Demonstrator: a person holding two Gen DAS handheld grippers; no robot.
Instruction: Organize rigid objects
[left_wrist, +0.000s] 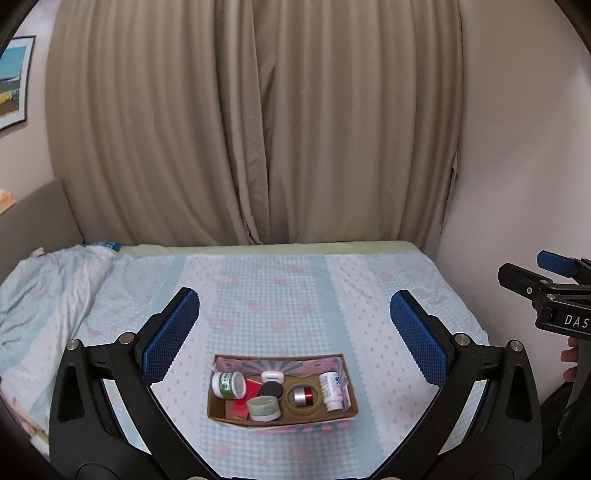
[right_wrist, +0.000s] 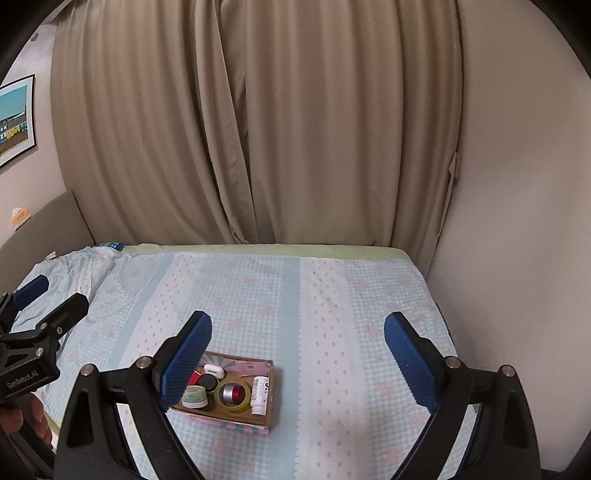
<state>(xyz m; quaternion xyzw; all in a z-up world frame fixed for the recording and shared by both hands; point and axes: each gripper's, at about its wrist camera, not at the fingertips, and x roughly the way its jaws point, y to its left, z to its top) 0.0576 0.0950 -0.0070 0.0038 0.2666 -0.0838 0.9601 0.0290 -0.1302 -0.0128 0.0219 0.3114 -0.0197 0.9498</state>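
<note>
A shallow cardboard box (left_wrist: 347, 384) lies on the bed and also shows in the right wrist view (right_wrist: 271, 402). In it lie a green-labelled white jar (left_wrist: 228, 384), a pale green jar (left_wrist: 263, 408), a black round lid (left_wrist: 272, 389), a white earbud case (left_wrist: 272, 376), a tape roll (left_wrist: 303, 403) around a silver and red cylinder (left_wrist: 303, 396), a white pill bottle (left_wrist: 330, 389) and a red piece (left_wrist: 252, 388). My left gripper (left_wrist: 294, 321) is open and empty, above and behind the box. My right gripper (right_wrist: 297, 345) is open and empty, with the box low at its left finger.
The bed (left_wrist: 280, 280) has a light blue checked cover. A crumpled quilt (left_wrist: 44, 288) lies at the left. Beige curtains (left_wrist: 255, 122) hang behind. A wall (left_wrist: 517, 166) closes the right side. A headboard (left_wrist: 37, 218) stands at the left.
</note>
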